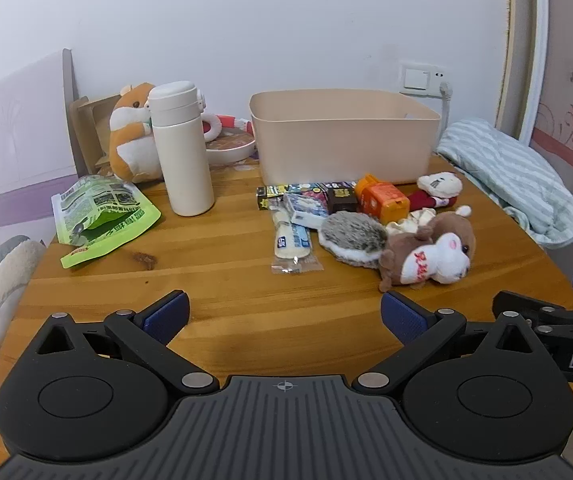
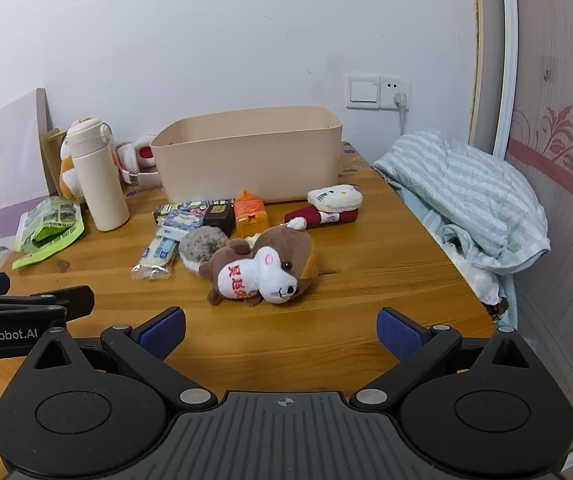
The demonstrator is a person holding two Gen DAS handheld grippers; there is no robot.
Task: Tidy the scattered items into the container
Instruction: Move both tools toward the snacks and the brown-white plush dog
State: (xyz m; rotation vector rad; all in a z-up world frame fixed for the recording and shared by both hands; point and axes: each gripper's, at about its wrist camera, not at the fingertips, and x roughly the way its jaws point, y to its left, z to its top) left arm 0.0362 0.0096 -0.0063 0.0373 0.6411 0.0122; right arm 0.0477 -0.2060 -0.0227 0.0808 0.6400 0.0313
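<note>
Left wrist view: the left gripper [image 1: 284,312] hovers spread wide and empty over the near edge of the wooden tabletop [image 1: 226,292], with the sorting apparently not yet begun. The scattered items lie in a cluster at centre right: a brown squirrel plush [image 1: 430,254] nearest, a wrapped snack bar [image 1: 292,240] to its left, small printed boxes [image 1: 310,200] and an orange carton [image 1: 382,200] behind them. The beige container [image 1: 344,136] stands just beyond the cluster at the far side; its interior is hidden from this low angle. A white flask [image 1: 182,148], a hamster plush [image 1: 132,132] and a green pouch [image 1: 102,216] sit at far left.

Right wrist view: the right gripper [image 2: 280,330] also stands spread, holding nothing, facing the squirrel plush [image 2: 264,272]. A white cat doll [image 2: 332,204] lies right of the orange carton [image 2: 250,212], close to the container [image 2: 246,152], whose visible inner walls show nothing. The next move likely calls for a reach forward and down onto the squirrel, the nearest item, then a lift over the container's near rim.
</note>
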